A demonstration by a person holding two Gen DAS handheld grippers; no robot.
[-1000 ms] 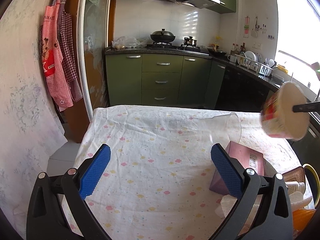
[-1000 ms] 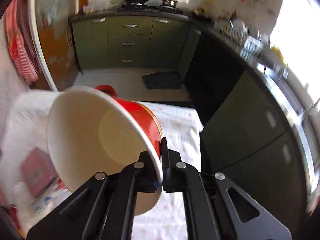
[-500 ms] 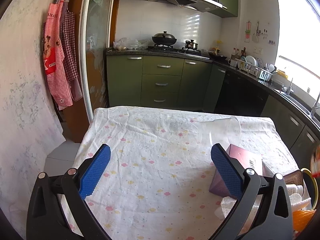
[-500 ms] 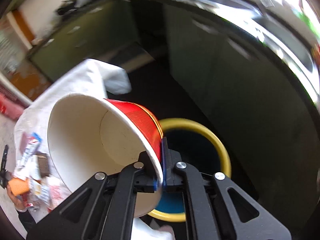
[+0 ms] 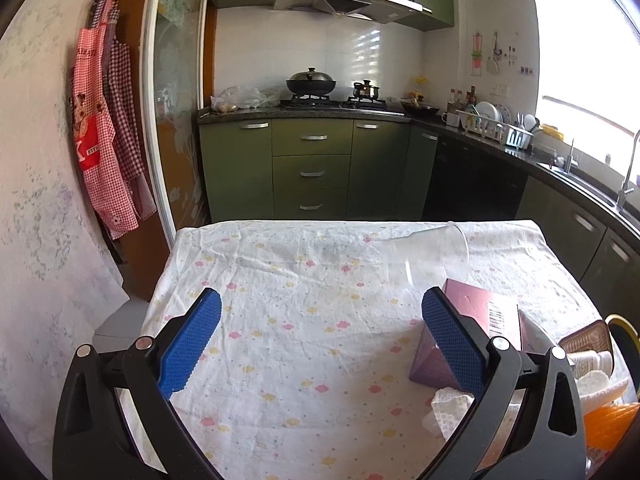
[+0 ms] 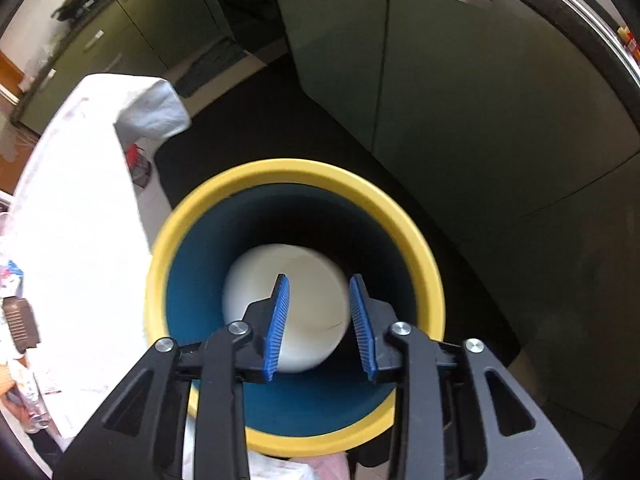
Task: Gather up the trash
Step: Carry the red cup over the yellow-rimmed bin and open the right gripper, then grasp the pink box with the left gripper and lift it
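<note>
In the right wrist view my right gripper [image 6: 320,324] is open and empty, right above a trash bin [image 6: 400,216] with a yellow rim and blue inside. The paper noodle cup [image 6: 312,280] lies inside the bin, white mouth up. In the left wrist view my left gripper [image 5: 316,340] is open and empty above the table [image 5: 300,280]. On the table's right side lie a clear plastic cup [image 5: 428,256] on its side, a pink box [image 5: 488,316], a crumpled tissue [image 5: 448,412] and several wrappers [image 5: 592,356].
The table with a flowered white cloth stands left of the bin [image 5: 624,332]. Dark green kitchen cabinets [image 6: 460,92] run close along the bin's far side. An orange thing [image 5: 608,424] sits at the table's near right corner. Aprons [image 5: 108,132] hang on the left wall.
My right gripper swung from above the table down over the bin, opened, and the paper cup dropped into the bin. My left gripper has stayed still.
</note>
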